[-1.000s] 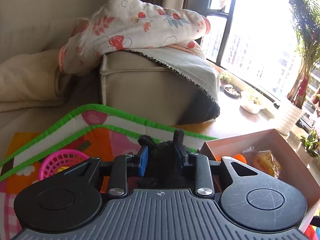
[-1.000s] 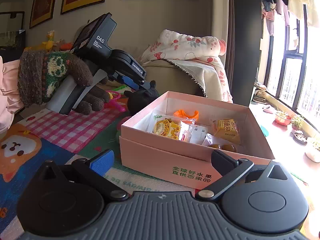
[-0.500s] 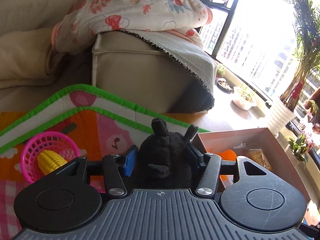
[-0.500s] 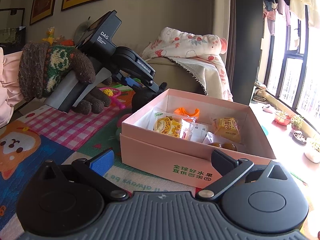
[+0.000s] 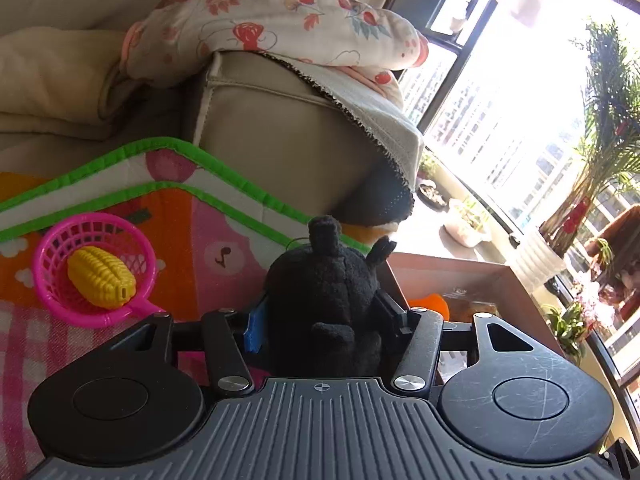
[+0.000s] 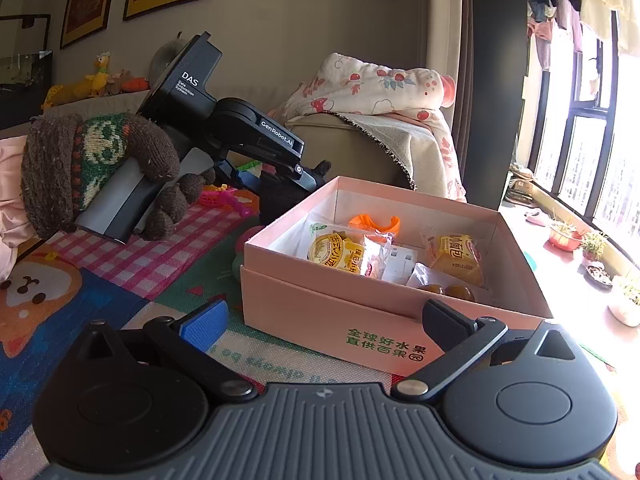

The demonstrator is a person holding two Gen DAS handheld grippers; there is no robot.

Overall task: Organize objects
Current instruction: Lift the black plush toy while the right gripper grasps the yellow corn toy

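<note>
My left gripper (image 5: 320, 316) is shut on a black plush toy (image 5: 324, 300) and holds it above the play mat, just left of the pink cardboard box (image 5: 500, 280). In the right wrist view the left gripper (image 6: 280, 176) and the plush toy (image 6: 280, 196) hang by the box's far left corner. The pink box (image 6: 360, 320) is open and holds yellow snack packets (image 6: 340, 252) and an orange ring (image 6: 374, 224). My right gripper (image 6: 324, 320) is open and empty, close to the box's near wall.
A pink toy basket (image 5: 92, 268) with a yellow toy corn (image 5: 100, 276) lies on the colourful play mat (image 5: 172, 220). A beige sofa (image 5: 280, 140) draped with a floral blanket (image 5: 280, 28) stands behind. Potted plants (image 5: 600, 160) line the window sill at right.
My left gripper has risen with the plush toy and moved toward the box's left wall. The right gripper has stayed still and open.
</note>
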